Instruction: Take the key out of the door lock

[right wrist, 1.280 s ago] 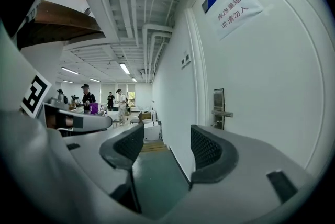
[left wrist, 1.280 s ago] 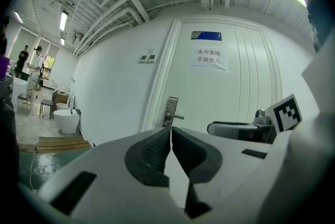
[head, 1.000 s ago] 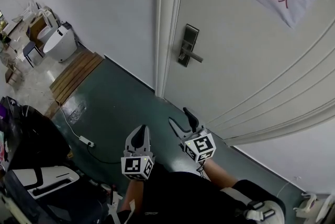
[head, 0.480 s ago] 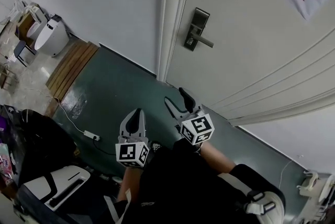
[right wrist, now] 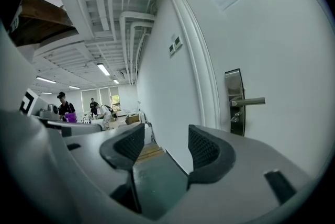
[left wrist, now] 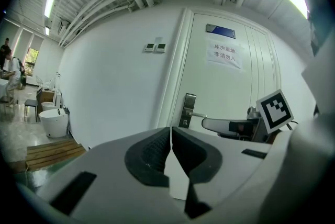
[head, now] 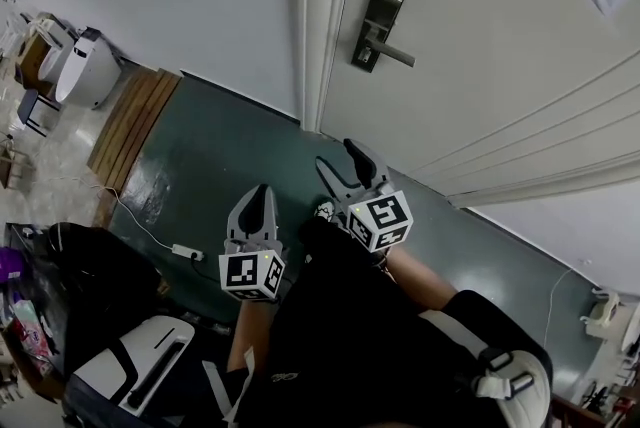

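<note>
White door [head: 480,66] holds the key [right wrist: 235,118], a small metal stub just under the lever [right wrist: 250,101] of its lock plate [head: 378,11]. Well short of it, the right gripper [head: 338,158] has its jaws apart and empty. The left gripper [head: 257,204] has them pressed together on nothing.

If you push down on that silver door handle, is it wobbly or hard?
The door handle looks like solid metal, so probably hard, not bendy. It sticks out sideways from the lock plate, so a push would likely swing it down. It looks smooth and shiny, so it may feel slippery.
</note>
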The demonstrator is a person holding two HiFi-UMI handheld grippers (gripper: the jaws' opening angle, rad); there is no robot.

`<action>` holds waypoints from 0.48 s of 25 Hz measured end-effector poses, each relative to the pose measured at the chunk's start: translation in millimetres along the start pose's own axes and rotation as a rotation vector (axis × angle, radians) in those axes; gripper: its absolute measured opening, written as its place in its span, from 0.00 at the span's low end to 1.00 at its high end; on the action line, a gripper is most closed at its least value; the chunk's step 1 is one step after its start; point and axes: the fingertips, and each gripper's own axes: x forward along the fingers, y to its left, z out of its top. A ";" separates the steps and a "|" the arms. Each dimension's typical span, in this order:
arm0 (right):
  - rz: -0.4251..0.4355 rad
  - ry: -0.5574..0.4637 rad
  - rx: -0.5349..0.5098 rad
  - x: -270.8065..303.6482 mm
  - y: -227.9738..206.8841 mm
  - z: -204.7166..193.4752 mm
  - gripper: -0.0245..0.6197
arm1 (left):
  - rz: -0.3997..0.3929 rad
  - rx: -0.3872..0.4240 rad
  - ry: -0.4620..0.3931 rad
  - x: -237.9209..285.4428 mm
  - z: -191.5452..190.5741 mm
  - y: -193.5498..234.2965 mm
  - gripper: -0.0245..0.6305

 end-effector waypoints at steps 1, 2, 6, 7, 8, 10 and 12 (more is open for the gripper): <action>-0.005 -0.001 -0.010 5.0 -2.5 0.6 0.46 | -0.004 0.006 -0.001 6.9 1.7 3.0 0.08; -0.011 -0.002 -0.017 10.5 -5.6 1.5 0.46 | -0.010 0.011 -0.001 14.6 3.4 5.9 0.08; -0.044 -0.007 0.005 35.4 -31.4 3.5 0.46 | -0.054 0.014 0.017 55.3 6.3 10.8 0.08; -0.054 -0.005 0.012 41.5 -39.5 3.9 0.46 | -0.069 0.014 0.023 66.7 6.4 10.6 0.08; -0.065 -0.003 0.019 47.3 -47.3 4.3 0.46 | -0.084 0.016 0.028 78.1 7.0 10.5 0.08; -0.085 0.001 0.034 57.7 -61.0 4.9 0.46 | -0.112 0.022 0.039 99.6 9.6 10.5 0.08; -0.105 0.002 0.050 65.0 -73.8 5.7 0.46 | -0.138 0.028 0.054 119.9 11.7 9.4 0.08</action>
